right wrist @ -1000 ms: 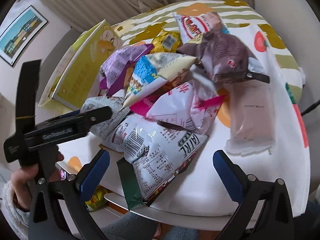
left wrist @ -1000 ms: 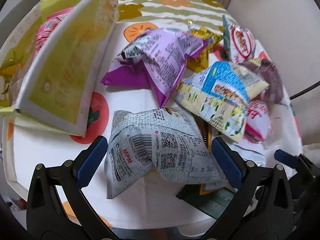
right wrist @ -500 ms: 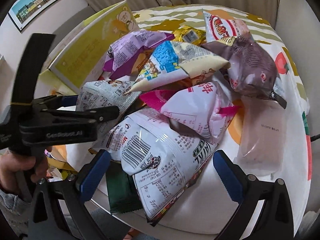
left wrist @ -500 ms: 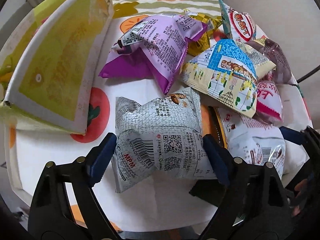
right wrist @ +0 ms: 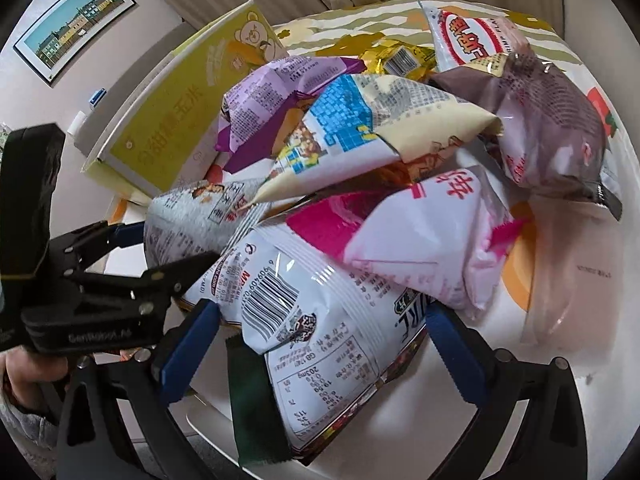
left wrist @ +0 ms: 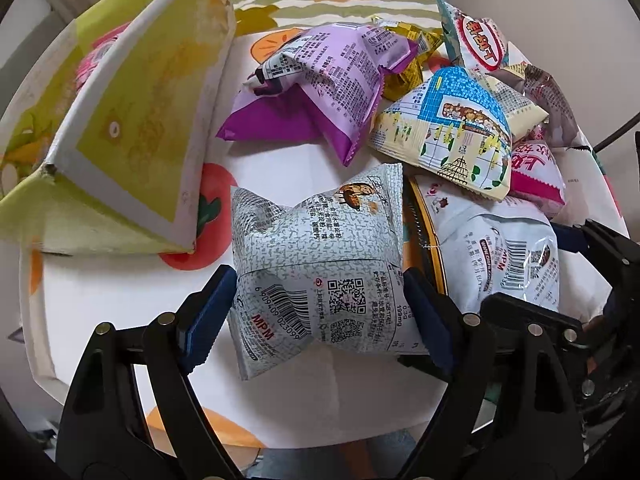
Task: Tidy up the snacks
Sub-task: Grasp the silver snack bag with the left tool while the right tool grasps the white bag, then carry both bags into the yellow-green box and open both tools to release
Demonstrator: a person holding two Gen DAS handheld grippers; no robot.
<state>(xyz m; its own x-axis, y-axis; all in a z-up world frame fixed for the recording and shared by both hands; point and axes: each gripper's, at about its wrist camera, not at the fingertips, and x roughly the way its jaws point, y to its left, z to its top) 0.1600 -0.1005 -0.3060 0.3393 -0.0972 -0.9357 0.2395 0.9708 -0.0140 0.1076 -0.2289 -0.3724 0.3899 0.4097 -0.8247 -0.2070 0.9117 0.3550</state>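
Left wrist view: a puffy grey-white snack bag point(left wrist: 320, 272) — crackle pattern, barcode, QR code, red "MPM" — sits low in the centre of the frame, with the left gripper point(left wrist: 316, 312) having just been closing, its blue pads now pressing both sides. To its right lies a white bag point(right wrist: 320, 312), between the right gripper's point(right wrist: 320, 344) jaws, which stand wide around it — not squeezing. A yellow box point(left wrist: 132, 128) stands upper left.

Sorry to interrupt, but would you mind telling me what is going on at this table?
A person is sorting a pile of snack bags with two handheld grippers. The left gripper has just been closing, and its fingers now press the sides of the grey bag. The right gripper is open, straddling the white barcode bag. The yellow box lies beside the pile.
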